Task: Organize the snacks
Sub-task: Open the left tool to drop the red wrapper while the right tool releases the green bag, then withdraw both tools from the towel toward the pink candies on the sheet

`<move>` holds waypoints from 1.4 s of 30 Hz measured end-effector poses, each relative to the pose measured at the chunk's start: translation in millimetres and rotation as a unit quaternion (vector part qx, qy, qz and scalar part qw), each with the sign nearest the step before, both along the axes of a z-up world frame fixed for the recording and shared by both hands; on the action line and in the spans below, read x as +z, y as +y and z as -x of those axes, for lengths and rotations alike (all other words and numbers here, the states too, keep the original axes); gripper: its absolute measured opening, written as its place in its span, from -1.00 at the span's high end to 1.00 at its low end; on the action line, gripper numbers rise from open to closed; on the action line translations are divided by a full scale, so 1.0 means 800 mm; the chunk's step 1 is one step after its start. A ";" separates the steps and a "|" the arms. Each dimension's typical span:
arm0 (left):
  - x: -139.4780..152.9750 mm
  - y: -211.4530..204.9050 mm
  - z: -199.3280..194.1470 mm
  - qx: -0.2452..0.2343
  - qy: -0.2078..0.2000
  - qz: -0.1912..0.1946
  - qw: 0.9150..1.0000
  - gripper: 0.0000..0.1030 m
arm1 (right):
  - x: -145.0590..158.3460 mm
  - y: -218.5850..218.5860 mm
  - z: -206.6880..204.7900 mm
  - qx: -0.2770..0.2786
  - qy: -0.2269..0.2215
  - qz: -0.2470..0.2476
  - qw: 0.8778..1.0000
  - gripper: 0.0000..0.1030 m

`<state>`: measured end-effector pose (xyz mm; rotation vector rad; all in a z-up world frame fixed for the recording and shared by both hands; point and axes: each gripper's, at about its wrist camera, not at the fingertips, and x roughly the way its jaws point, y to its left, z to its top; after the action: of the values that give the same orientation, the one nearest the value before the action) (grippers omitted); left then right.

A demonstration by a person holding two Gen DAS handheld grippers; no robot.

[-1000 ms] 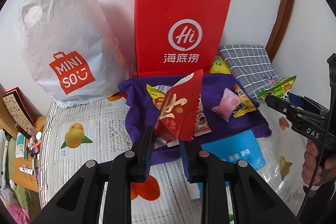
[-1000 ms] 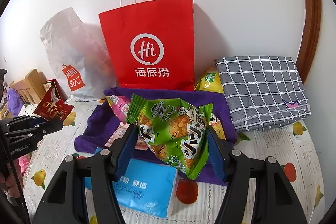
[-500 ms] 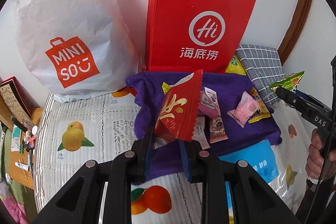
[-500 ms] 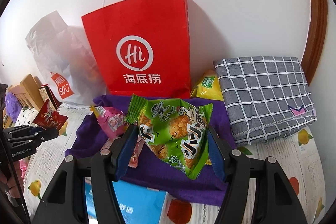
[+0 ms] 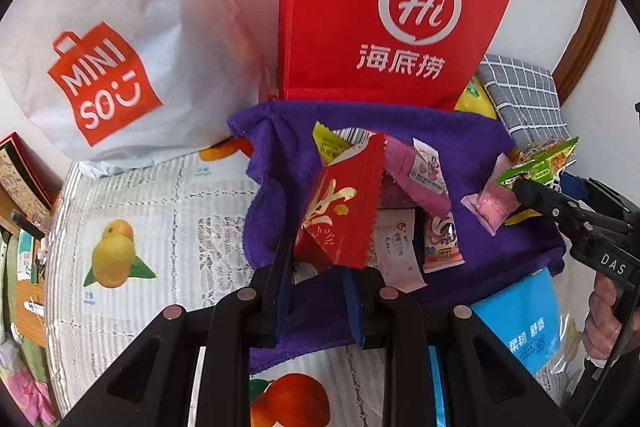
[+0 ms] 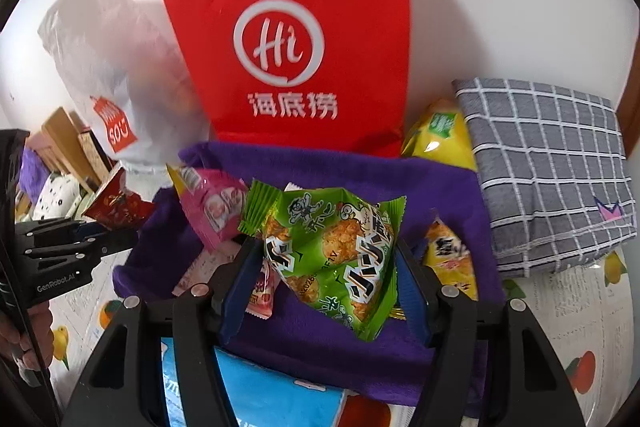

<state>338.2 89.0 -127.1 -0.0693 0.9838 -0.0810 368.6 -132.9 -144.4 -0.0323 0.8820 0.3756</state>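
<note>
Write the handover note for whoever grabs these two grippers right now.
Left gripper: shut on the red snack packet, held above the purple towel.
Right gripper: shut on the green snack packet, also above the towel.
Several small packets lie on the towel; the red paper bag stands behind it.
Done: two packets picked up. Left: place both, then sort the rest.

White wall (image 6: pixel 500 7), brown wooden trim (image 5: pixel 584 27), fruit-print tablecloth (image 5: pixel 132 227)

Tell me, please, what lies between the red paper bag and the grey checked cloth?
A yellow snack packet lies wedged between the red paper bag and the folded grey checked cloth, clearest in the right wrist view.
</note>
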 end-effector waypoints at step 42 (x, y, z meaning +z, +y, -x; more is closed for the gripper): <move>0.045 -0.031 0.051 -0.030 -0.038 0.010 0.999 -0.36 | 0.050 -0.029 0.051 -0.060 -0.024 -0.006 0.998 -0.64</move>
<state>297.1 64.1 -91.2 -0.0541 0.9092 -0.1476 327.5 -156.0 -104.5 0.0235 0.8300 0.2661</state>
